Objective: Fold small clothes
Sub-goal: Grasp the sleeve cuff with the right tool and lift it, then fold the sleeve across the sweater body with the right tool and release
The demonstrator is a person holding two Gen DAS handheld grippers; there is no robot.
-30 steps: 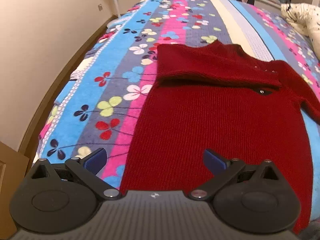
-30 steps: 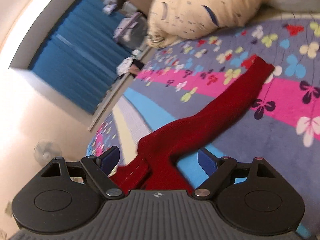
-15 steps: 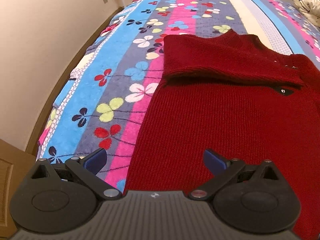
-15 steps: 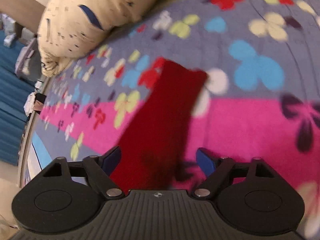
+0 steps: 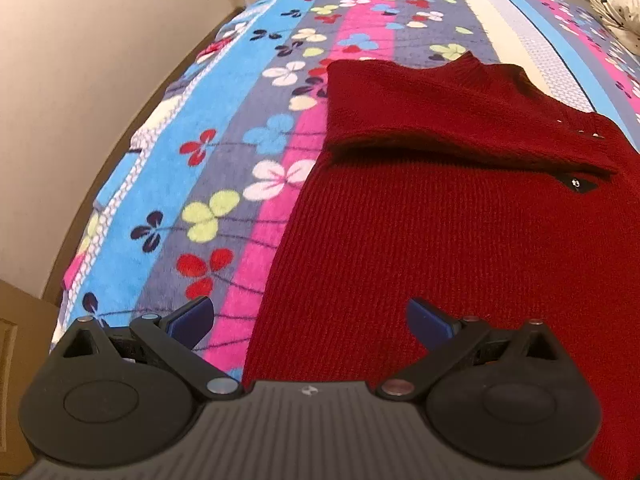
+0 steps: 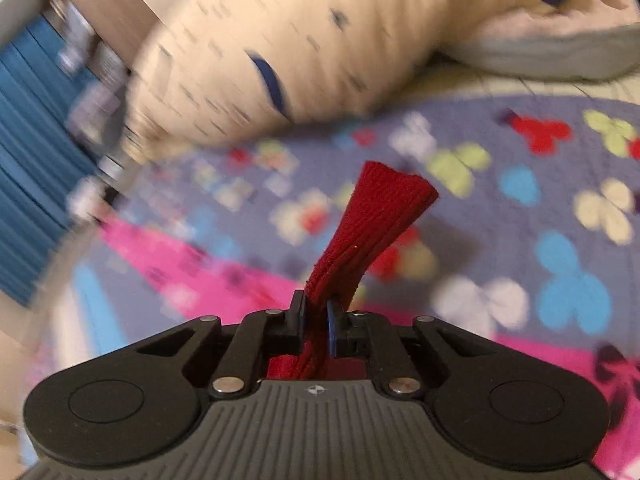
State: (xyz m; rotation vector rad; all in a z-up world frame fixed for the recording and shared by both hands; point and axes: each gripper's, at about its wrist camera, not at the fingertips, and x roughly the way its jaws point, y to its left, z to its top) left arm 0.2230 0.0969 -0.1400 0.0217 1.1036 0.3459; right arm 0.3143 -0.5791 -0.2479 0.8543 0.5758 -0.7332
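Red sweater (image 5: 460, 220) lies flat on the floral bed cover (image 5: 224, 168), one sleeve folded across the chest. Left tool (image 5: 310, 318) hovers spread over its hem edge. Right tool (image 6: 316, 320) is pinching the sleeve cuff (image 6: 376, 216) (background blurred), near a cream pillow (image 6: 320, 40).

Floral striped blanket (image 5: 224, 168), cream pillow (image 6: 304, 52) (speckled), beige wall (image 5: 80, 60).
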